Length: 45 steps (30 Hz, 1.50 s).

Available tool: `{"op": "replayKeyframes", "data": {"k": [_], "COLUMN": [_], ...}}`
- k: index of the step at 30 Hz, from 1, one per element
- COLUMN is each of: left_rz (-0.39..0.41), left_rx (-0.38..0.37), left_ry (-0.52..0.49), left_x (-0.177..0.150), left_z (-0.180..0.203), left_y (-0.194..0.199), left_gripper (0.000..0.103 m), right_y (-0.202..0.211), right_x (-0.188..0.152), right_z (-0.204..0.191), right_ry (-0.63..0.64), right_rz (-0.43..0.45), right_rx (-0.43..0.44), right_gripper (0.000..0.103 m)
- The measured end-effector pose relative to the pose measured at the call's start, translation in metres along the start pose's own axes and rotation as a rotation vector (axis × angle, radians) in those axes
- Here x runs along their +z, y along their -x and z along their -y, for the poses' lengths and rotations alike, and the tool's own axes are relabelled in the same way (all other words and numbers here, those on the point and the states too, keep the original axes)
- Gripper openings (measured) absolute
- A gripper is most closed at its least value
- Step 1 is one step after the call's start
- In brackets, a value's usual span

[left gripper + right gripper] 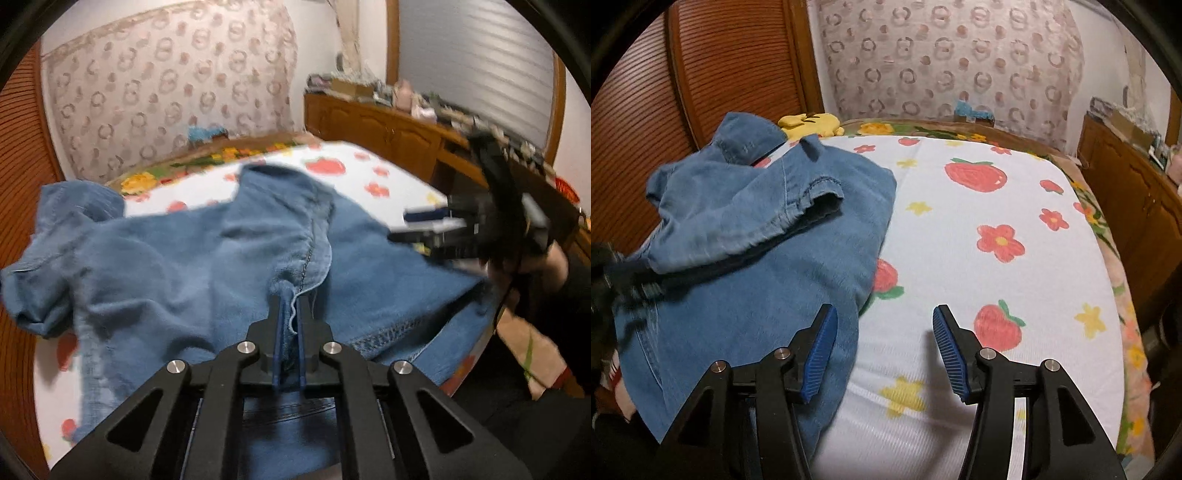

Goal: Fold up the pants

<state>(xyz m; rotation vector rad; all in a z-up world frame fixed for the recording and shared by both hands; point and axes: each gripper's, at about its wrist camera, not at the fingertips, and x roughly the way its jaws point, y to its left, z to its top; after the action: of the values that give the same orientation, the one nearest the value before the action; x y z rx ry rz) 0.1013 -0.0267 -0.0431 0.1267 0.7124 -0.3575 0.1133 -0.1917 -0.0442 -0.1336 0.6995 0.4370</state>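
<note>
Blue denim pants (177, 258) lie rumpled on the bed, partly folded over. My left gripper (290, 306) is shut on a fold of the pants along a seam and lifts it a little. In the right wrist view the pants (757, 240) lie at the left, with one layer raised. My right gripper (884, 317) is open and empty just above the sheet, its left finger over the pants' right edge. The right gripper also shows in the left wrist view (424, 225), blurred, over the pants' right side.
The bed has a white sheet with strawberries and flowers (979, 240). A yellow plush toy (810, 123) lies at the head end. A wooden cabinet with clutter (388, 122) stands along the right. A wooden slatted panel (713, 74) is at the left.
</note>
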Motion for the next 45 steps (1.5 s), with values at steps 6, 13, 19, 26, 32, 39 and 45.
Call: {"op": "replayKeyframes", "data": {"k": [6, 13, 19, 26, 32, 39, 45], "left_rz": [0.072, 0.112, 0.046, 0.010, 0.039, 0.091, 0.099], "left_rx": [0.017, 0.058, 0.110, 0.143, 0.152, 0.135, 0.056], "left_ry": [0.057, 0.141, 0.200, 0.225, 0.213, 0.186, 0.105], "left_x": [0.006, -0.004, -0.032, -0.043, -0.035, -0.014, 0.009], "left_z": [-0.026, -0.052, -0.072, -0.084, -0.086, -0.075, -0.046], "left_y": [0.039, 0.068, 0.055, 0.045, 0.052, 0.056, 0.037], "left_gripper": [0.006, 0.005, 0.004, 0.013, 0.049, 0.064, 0.063], "right_y": [0.000, 0.011, 0.014, 0.010, -0.001, -0.007, -0.007], "right_x": [-0.007, -0.010, -0.011, -0.006, -0.007, -0.012, -0.018], "right_z": [-0.003, 0.009, 0.006, -0.007, -0.012, -0.009, -0.019], "right_ry": [0.005, 0.007, 0.011, 0.028, 0.035, 0.028, 0.048], "right_rz": [0.013, 0.031, 0.042, 0.049, 0.042, 0.056, 0.072], "right_rx": [0.013, 0.029, 0.050, 0.077, 0.085, 0.089, 0.067], "right_gripper": [0.056, 0.056, 0.056, 0.056, 0.056, 0.056, 0.056]}}
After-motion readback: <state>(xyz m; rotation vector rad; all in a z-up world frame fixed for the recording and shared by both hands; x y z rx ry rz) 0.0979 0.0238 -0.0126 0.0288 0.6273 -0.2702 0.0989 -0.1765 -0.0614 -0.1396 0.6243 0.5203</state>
